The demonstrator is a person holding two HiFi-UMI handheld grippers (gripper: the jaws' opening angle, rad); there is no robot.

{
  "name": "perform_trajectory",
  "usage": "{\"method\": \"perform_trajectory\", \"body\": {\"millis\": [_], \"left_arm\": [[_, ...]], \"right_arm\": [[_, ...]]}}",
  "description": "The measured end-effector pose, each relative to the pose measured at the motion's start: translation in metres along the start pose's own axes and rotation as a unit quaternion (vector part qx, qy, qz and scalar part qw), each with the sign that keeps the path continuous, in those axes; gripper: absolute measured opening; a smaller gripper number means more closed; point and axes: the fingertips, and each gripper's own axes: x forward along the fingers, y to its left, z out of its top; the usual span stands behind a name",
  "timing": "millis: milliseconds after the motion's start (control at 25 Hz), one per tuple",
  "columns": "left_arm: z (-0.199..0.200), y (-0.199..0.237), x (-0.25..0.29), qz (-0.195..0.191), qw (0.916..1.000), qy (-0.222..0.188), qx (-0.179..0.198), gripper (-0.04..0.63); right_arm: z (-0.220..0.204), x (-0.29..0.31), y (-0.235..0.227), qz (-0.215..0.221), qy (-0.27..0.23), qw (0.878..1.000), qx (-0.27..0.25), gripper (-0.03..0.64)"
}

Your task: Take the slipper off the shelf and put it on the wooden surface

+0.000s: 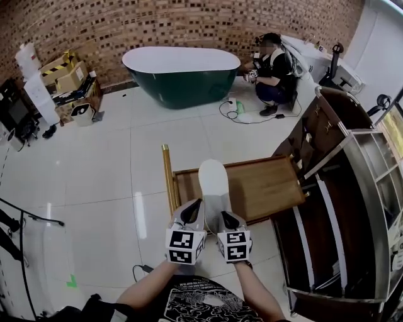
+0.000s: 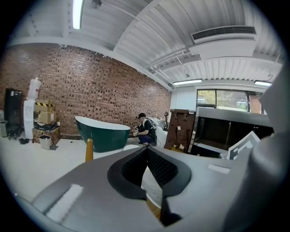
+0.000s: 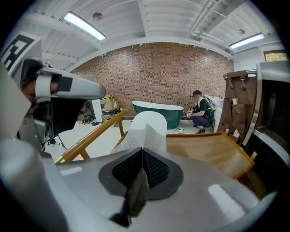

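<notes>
This seems to be a studio or showroom set up in an industrial hall, not a home. A dark green oval freestanding bathtub with a white inside (image 1: 179,75) stands in the open on a glossy white tiled floor (image 1: 94,163), against a bare red-brown brick wall (image 1: 157,25). Left of the bathtub are taped cardboard boxes (image 1: 63,69), and to its right a dark brown wooden shelf unit (image 1: 334,188). Above it run a ribbed white ceiling (image 2: 136,27), long tube lights (image 2: 77,13) and a slatted air vent (image 2: 224,32).
</notes>
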Motion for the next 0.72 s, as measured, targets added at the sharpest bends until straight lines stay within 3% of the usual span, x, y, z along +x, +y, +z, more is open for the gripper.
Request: {"method": "perform_trajectory", "body": {"millis": [360, 720], "left_arm": [[0.010, 0.045, 0.025, -0.006, 0.9999, 0.012, 0.005, 0.005], [0.014, 0.059, 0.052, -0.015, 0.9996, 0.021, 0.008, 0.005]], "right_arm": [[-0.020, 0.074, 0.020, 0.021, 0.054, 0.998, -0.006, 0.017], [-0.040, 0.107, 0.023, 0.038, 0.098, 0.994, -0.006, 0.039]]}}
